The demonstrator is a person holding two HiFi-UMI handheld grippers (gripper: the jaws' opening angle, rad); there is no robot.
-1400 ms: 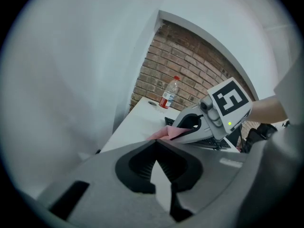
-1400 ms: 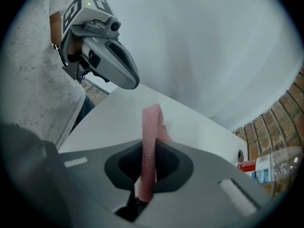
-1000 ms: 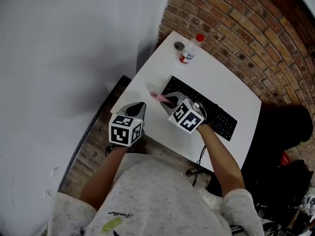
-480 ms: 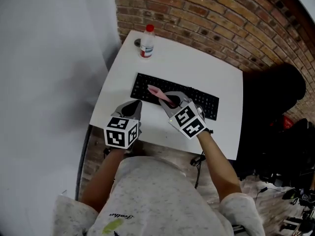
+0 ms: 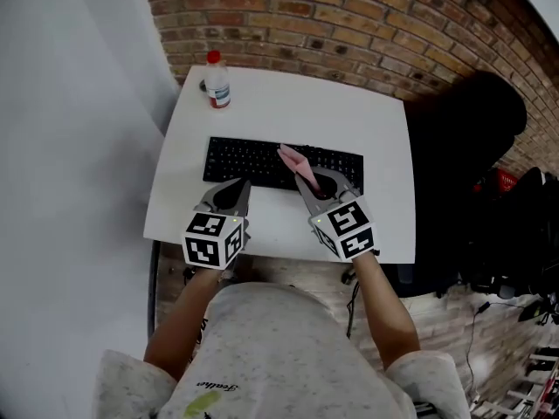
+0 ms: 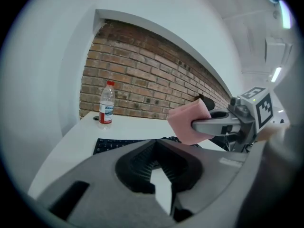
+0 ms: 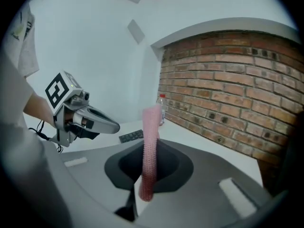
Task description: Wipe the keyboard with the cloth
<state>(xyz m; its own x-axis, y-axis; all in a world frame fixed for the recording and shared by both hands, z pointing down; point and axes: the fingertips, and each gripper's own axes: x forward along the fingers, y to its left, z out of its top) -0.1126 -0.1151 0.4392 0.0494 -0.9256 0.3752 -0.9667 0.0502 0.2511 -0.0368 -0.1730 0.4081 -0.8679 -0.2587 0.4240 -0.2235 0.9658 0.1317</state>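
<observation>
A black keyboard (image 5: 253, 162) lies across the middle of the white table (image 5: 376, 208). My right gripper (image 5: 304, 175) is shut on a pink cloth (image 5: 291, 157), which sticks up from its jaws over the keyboard's middle. In the right gripper view the cloth (image 7: 151, 141) stands as a thin upright strip between the jaws. My left gripper (image 5: 242, 183) is shut with nothing in it, at the keyboard's near left edge. From the left gripper view, the cloth (image 6: 187, 121) shows to the right, with the keyboard (image 6: 118, 145) beyond.
A clear bottle (image 5: 217, 81) with a red cap stands at the table's far left corner. A brick wall (image 5: 349, 11) runs behind the table. A dark chair (image 5: 463, 147) sits off the right side. A plain grey wall is on the left.
The head view has swung so the table now faces me squarely. My right gripper has carried the cloth from the keyboard's left end toward its middle. The left gripper has kept its place.
</observation>
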